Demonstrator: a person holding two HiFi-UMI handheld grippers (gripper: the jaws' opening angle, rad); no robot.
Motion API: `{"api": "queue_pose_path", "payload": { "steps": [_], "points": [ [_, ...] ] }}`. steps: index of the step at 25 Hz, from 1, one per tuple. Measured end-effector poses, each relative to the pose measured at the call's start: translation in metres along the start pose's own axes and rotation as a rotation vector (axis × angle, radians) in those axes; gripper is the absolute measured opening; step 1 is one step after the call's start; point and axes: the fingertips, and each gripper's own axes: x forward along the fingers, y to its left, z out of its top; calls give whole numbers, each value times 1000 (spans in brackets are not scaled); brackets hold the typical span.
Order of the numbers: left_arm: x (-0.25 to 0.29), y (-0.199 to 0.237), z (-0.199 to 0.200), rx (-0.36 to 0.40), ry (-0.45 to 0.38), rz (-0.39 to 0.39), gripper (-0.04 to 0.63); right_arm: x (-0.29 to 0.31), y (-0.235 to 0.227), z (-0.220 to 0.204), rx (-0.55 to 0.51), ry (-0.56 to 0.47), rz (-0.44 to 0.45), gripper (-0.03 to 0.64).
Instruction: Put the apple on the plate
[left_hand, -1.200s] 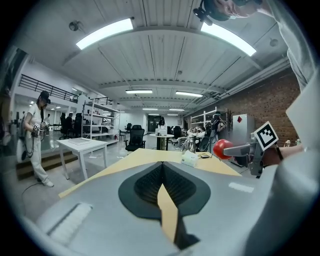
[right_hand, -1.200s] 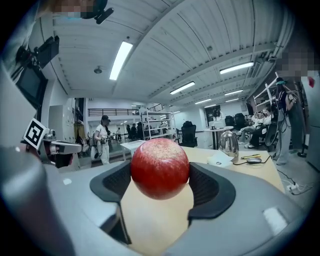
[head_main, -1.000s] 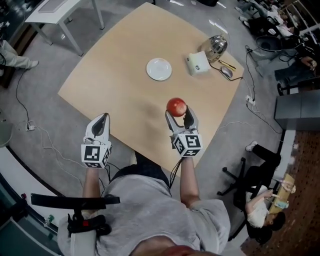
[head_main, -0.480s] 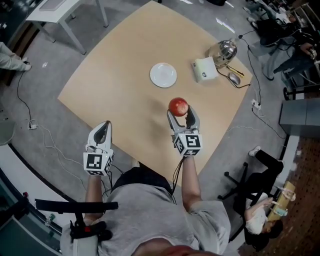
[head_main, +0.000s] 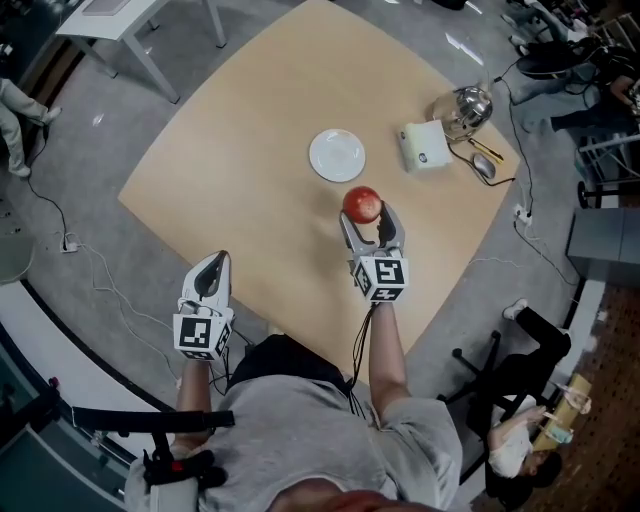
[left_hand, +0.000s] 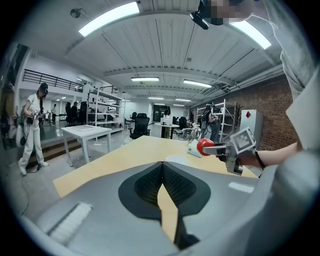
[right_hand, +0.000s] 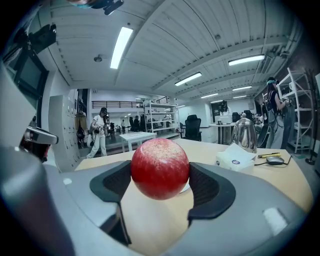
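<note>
Nearest the person, the left gripper (head_main: 214, 264) hangs just off the near edge of the table (head_main: 240, 130). Its jaws are closed against each other with nothing between them. It looks parked there to stay out of the way, since this job needs only one tool.

A little farther out, the right gripper (head_main: 369, 216) reaches over the tabletop with the apple (head_main: 362, 204) clamped between its two dark pads. The pads press the fruit at its widest part, one on each side. That seems the sensible grip for something round and smooth that could squirt out if pinched off-centre. The apple is lifted clear of the wood, which saves dragging it.

Beyond it, the white plate (head_main: 337, 155) lies empty on the table, near the apple and slightly left of the gripper's line. I judge the carry as under way, with the setting-down still to do.

At the far right corner, well apart from the plate, sit a pale box (head_main: 424, 146), a shiny kettle (head_main: 464, 108) and a mouse (head_main: 483, 166).
</note>
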Motion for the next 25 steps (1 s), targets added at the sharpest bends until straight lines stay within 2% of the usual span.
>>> {"api": "queue_pose_path", "payload": {
  "steps": [9, 25],
  "points": [
    [18, 13, -15, -13, 13, 3, 18, 43, -11, -18, -24, 22, 0, 368],
    [12, 19, -31, -45, 75, 34, 18, 93, -29, -31, -20, 47, -5, 368]
  ]
}}
